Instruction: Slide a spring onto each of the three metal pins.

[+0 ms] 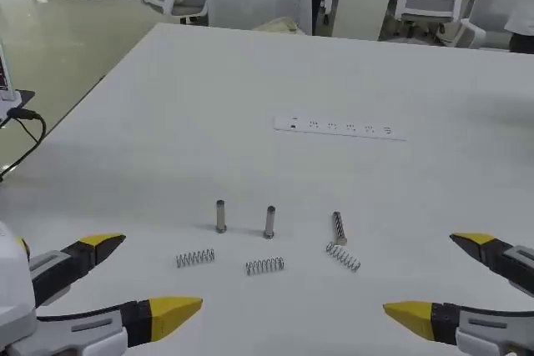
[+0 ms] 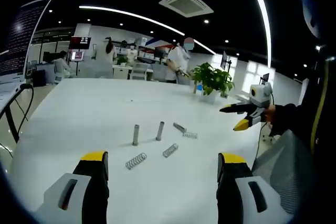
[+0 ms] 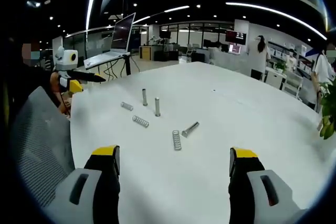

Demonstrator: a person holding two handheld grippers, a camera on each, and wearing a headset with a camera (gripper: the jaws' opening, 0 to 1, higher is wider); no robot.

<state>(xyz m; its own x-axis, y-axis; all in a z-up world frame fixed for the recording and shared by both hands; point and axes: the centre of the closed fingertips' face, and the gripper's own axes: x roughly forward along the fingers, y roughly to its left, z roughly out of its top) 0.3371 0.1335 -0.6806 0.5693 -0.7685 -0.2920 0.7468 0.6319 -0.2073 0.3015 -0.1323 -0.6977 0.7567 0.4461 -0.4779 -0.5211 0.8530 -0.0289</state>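
The table point(image 1: 250, 81) holds the parts near its front edge, within reach. At seven and five o'clock the left gripper point(image 1: 142, 277) and right gripper point(image 1: 438, 277) hover empty, jaws wide apart. Two upright pins point(image 1: 220, 216) stand centrally; the third pin point(image 1: 339, 227) lies tipped at their three o'clock. The springs point(image 1: 264, 266) lie at each pin's six o'clock, seemingly paired off.

The left pin point(image 1: 220, 216) and middle pin point(image 1: 269, 222), short grey metal cylinders, stand upright side by side on the bench point(image 1: 250, 81), ahead of the left gripper point(image 1: 163, 271) and its jaws. The third pin point(image 1: 339, 228) lies on its side, closer to the jaws of the right gripper point(image 1: 417, 274). Three bare coil springs lie flat nearer the jaws: the left spring point(image 1: 195, 258), the middle spring point(image 1: 264, 266), and the right spring point(image 1: 343, 256) just beside the fallen pin.
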